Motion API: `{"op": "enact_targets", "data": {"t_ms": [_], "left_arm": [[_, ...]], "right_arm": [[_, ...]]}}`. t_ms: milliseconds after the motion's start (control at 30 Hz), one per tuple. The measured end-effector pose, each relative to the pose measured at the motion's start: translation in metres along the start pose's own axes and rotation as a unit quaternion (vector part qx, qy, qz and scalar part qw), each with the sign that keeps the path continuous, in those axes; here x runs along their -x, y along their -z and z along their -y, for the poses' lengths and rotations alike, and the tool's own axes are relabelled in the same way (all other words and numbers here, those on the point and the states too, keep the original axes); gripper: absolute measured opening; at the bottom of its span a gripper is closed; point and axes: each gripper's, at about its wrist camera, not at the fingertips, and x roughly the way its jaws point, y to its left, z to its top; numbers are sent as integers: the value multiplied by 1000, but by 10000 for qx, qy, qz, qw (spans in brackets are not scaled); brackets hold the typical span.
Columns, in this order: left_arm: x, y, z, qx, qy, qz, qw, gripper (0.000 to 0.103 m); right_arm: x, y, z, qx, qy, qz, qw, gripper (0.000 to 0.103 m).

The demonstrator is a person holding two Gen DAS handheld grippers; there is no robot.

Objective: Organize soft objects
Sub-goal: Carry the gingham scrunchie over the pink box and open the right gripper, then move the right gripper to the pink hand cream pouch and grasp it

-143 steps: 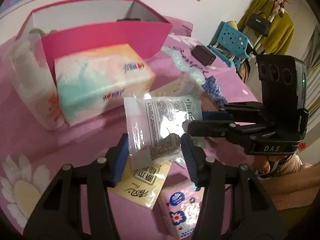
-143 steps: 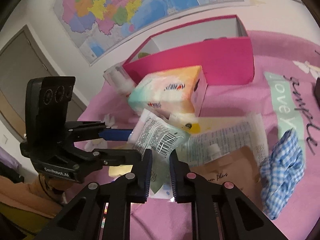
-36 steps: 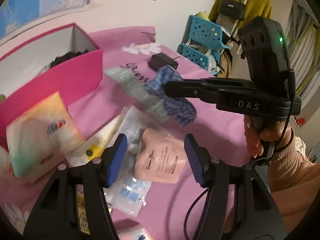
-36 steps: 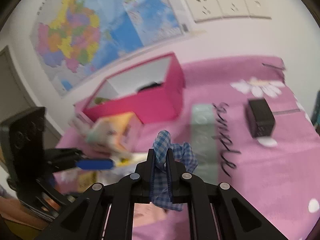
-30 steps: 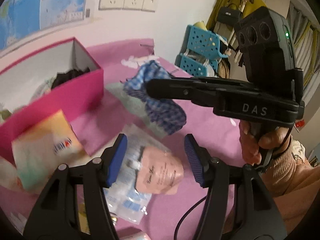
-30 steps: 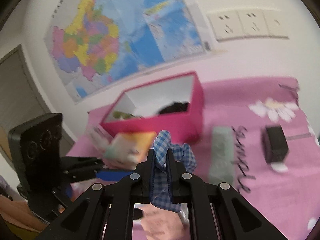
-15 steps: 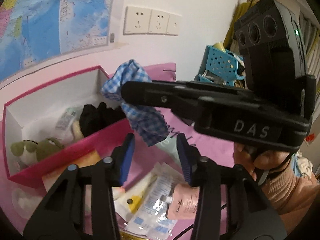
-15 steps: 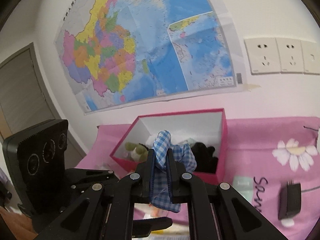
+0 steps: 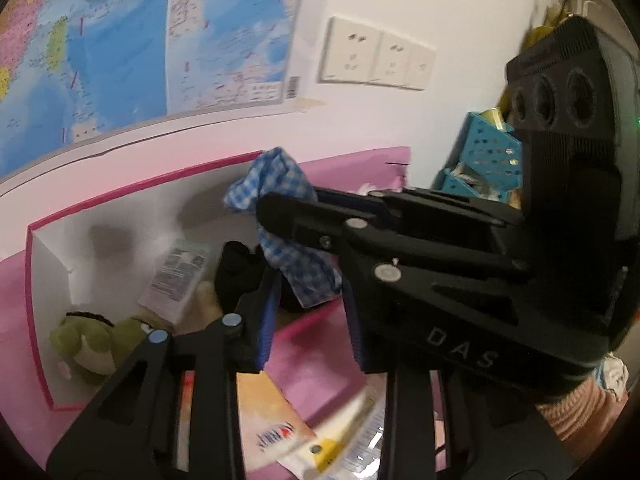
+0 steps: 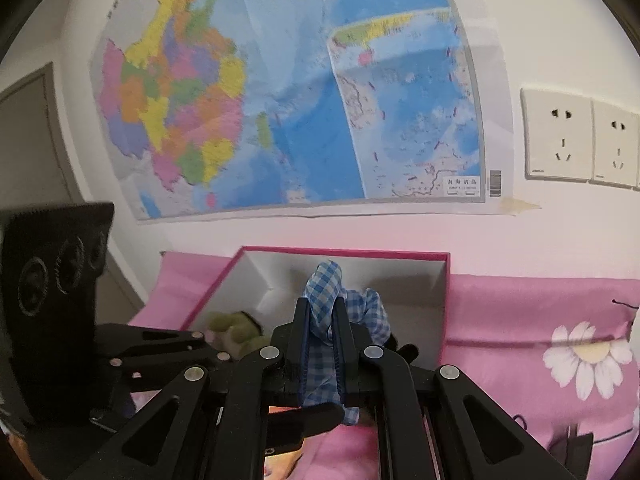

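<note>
My right gripper [image 10: 322, 320] is shut on a blue checked cloth [image 10: 324, 292] and holds it over the open pink box [image 10: 344, 254] by the wall. In the left wrist view the right gripper [image 9: 276, 208] reaches in from the right, and the cloth [image 9: 280, 192] hangs above the box's white inside [image 9: 120, 220]. A green plush toy [image 9: 88, 340], a printed packet [image 9: 176, 276] and a black soft item [image 9: 236, 276] lie in the box. My left gripper [image 9: 310, 320] hovers at the box's near wall, jaws closing. The cloth's lower end shows in the gap, but the pads do not press on it.
A tissue pack [image 9: 272, 420] and clear packets [image 9: 360, 440] lie on the pink cloth in front of the box. A map [image 10: 280, 100] and sockets [image 10: 560, 144] are on the wall behind. A blue basket [image 9: 488, 156] stands at the right, and a black charger [image 10: 572, 444] lies near the daisy print.
Both grippers rose and moved toward the wall. The checked cloth went from above the table to over the box's inside. The left jaws narrowed.
</note>
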Motion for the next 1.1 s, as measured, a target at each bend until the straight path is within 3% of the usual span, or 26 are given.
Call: {"op": "enact_targets", "data": {"t_ms": [300,367,400,533,733,833,1100], "left_arm": [[-37,-6,-18,265,-230,-366,9987,34],[-38,-1,-20,257,-329,-379,9984,46],[-37,0,-20,240,-375,-362,9983,47],[-30,10,-22,217,-433,-328,9983,47],[0,25,-20,126,-409,-41,9991,48],[21,36,-14,15,-311,150,9994,55],[63,73,0,-255,-257,354,9987,58]], "right_arm": [[-40,-5,16,29,572,-301,9979,13],[-45,-2,21,-32,754,-364,9965,23],[-46,-1,22,-39,805,-384,9960,33],[-39,5,29,-177,830,-385,9957,37],[0,13,28,-327,485,-130,9982,42],[25,21,26,-344,317,-22,9989,45],[71,61,26,-554,-159,-159,9982,47]]}}
